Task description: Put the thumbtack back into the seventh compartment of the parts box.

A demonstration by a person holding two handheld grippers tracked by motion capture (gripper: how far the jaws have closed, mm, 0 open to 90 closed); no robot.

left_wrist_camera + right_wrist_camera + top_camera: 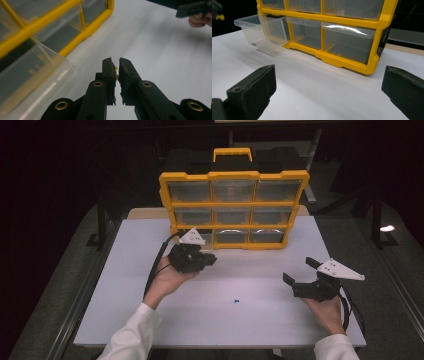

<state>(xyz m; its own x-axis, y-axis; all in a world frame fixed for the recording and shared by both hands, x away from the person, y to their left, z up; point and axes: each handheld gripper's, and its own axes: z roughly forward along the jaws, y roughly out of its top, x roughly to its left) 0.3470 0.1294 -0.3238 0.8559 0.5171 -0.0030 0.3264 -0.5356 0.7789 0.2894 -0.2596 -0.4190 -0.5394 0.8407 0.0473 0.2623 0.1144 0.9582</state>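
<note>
From the high view, a yellow organizer [233, 202] with clear drawers stands upright at the far side of the white tabletop [260, 320]. The left claw [207, 260] hovers just in front of its bottom-left corner, held in the person's left hand [167, 279]. The right claw [299, 271] sits well apart to the right, its jaws spread wide. A small blue piece [237, 301] lies on the tabletop between the two hands.

Along the left gripper view, the left claw [117, 67] is nearly closed, pinching a small yellow piece [116, 72] between its jaws. A clear drawer [32, 75], pulled out of the organizer [75, 32], lies just to its left.

Through the right gripper view, the right claw [328, 82] stands wide open above bare tabletop [312, 95], gripping nothing. The organizer [372, 62] stands ahead, with its bottom-left drawer [254, 30] pulled out.
</note>
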